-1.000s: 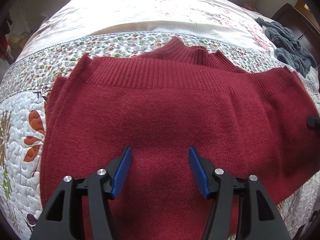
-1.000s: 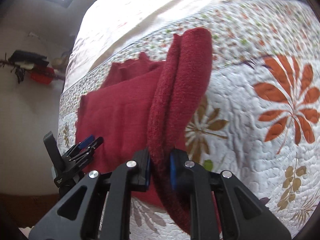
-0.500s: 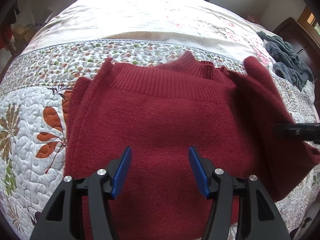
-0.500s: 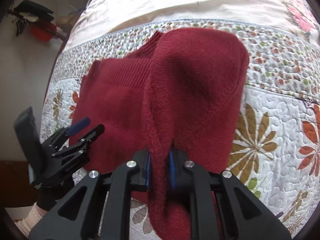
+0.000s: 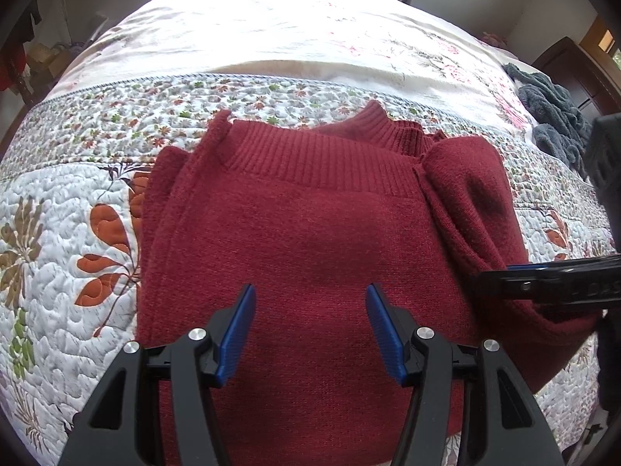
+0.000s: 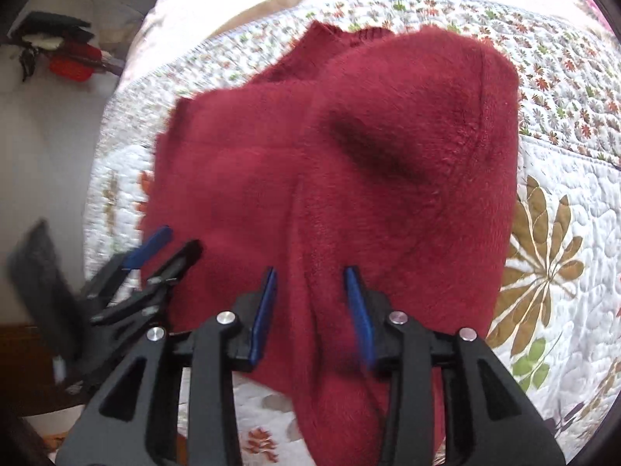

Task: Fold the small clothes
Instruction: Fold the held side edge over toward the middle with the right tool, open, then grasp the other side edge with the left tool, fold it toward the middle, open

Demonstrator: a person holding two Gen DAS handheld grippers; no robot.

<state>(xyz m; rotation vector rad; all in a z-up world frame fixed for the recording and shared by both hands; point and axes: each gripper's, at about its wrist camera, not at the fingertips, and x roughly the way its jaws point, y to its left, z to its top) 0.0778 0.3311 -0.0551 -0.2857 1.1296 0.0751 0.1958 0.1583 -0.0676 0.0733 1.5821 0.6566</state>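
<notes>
A dark red knit sweater (image 5: pixel 310 213) lies on the floral quilt, ribbed hem toward the far side. Its right part (image 5: pixel 473 194) is folded up and over, bulging above the flat body. My left gripper (image 5: pixel 310 295) hovers open over the sweater's near middle with nothing between its blue pads. My right gripper (image 6: pixel 310 275) is open, its pads apart on either side of a ridge of the folded red fabric (image 6: pixel 349 155). In the left wrist view the right gripper (image 5: pixel 481 277) comes in from the right edge. The left gripper (image 6: pixel 167 240) shows at the lower left of the right wrist view.
The quilt (image 5: pixel 77 213) covers a wide bed, with a pale floral sheet (image 5: pixel 291 27) beyond. A grey-blue towel heap (image 5: pixel 551 116) lies at the far right by dark wooden furniture (image 5: pixel 562 62). Red and black items (image 6: pixel 70 66) sit off the bed's left side.
The right gripper carried the sweater's right part up and leftward over the body, then opened its jaws. The left gripper stayed open, with its view shifting slightly.
</notes>
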